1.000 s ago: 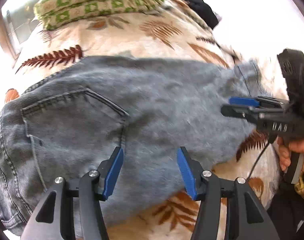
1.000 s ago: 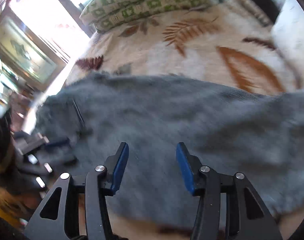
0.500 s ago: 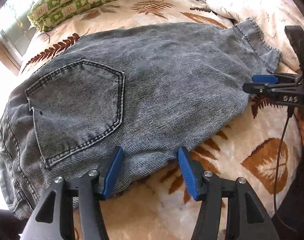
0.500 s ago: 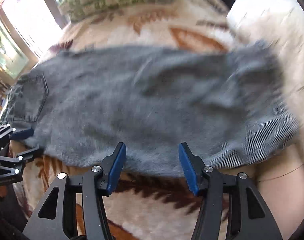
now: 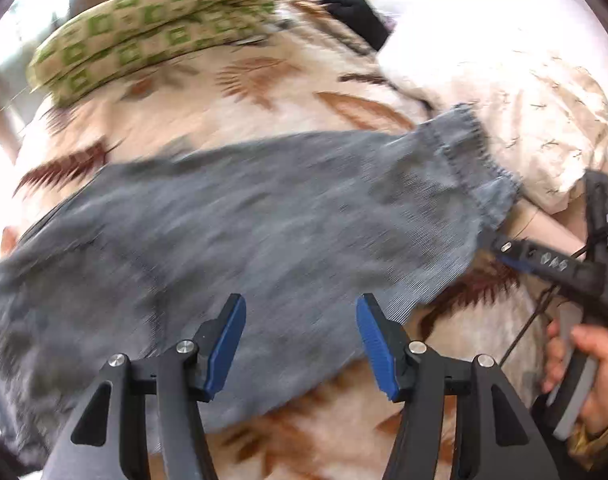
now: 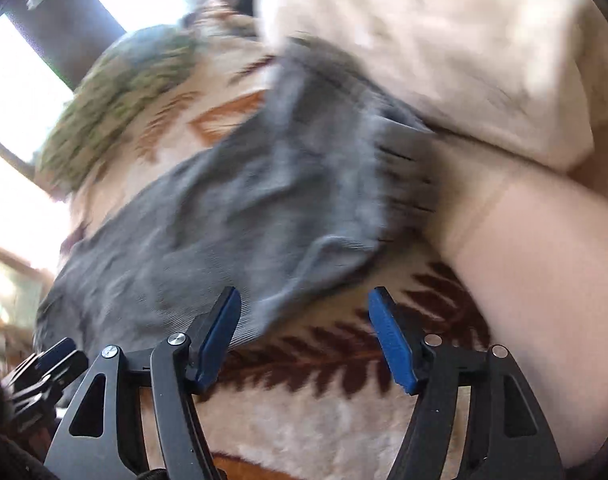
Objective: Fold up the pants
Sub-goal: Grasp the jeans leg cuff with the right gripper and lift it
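Grey jeans (image 5: 264,216) lie flat across the leaf-print blanket (image 5: 463,344), hem (image 5: 463,152) at the right. My left gripper (image 5: 302,320) hovers open over the near edge of the leg, nothing between its pads. In the left wrist view my right gripper (image 5: 503,250), held by a hand (image 5: 583,368), is at the hem end. In the right wrist view my right gripper (image 6: 304,336) has its jaws opening; the near corner of the jeans (image 6: 288,288) lies just beyond the left pad and is not pinched. My left gripper (image 6: 44,364) shows at the lower left.
A green patterned pillow (image 5: 152,28) lies at the head of the bed, with a black garment (image 5: 343,8) beside it. A cream quilt (image 5: 523,112) is bunched up against the jeans' hem. Bright windows (image 6: 16,80) are at the left.
The right gripper has rolled and slid along to the hem end, its jaws wider. The left gripper has shifted right along the leg; the back pocket has left its view.
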Demonstrator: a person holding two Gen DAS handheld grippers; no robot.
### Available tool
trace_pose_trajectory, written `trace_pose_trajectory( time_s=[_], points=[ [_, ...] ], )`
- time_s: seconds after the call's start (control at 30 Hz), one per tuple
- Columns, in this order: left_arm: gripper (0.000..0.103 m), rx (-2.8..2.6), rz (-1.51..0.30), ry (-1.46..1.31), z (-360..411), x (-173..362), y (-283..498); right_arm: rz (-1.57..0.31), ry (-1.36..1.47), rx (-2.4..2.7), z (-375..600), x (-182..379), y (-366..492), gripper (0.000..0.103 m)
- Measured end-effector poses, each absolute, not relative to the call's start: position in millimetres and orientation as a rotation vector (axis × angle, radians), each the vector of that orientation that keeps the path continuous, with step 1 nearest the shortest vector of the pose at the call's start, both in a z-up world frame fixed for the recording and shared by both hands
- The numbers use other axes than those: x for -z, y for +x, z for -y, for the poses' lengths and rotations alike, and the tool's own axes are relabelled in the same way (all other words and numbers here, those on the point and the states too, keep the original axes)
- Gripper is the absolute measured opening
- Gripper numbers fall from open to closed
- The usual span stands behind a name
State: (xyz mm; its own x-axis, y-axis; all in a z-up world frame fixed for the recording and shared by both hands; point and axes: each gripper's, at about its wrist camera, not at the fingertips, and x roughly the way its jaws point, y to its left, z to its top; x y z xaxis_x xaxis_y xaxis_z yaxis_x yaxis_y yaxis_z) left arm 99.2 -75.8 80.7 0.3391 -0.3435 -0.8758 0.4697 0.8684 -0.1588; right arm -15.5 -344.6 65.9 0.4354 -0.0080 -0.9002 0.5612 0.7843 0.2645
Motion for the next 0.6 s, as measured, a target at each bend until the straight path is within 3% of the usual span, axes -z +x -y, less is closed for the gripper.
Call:
trace_pose_trajectory(
  time_s=[0.43,0.47,0.53,0.6],
  points=[
    [0.059,0.591,-1.067,0.058,161.9,-61.0,142.7,-0.945,0.646,0.486,362.9,-47.5,-5.9,0.065],
    [0.056,0.579,-1.093,0.072,167.2,-53.2,147.4,-0.934,0.652,0.490,364.1,-45.6,-4.0,0.064],
    [0.050,0.547,-1.163,0.117,175.8,-32.4,154.3,-0.911,0.671,0.490,369.1,-43.4,-4.3,0.054],
    [0.050,0.548,-1.115,0.165,180.4,-32.3,150.2,-0.912,0.701,0.486,377.4,-41.7,-7.2,0.041]
  ],
)
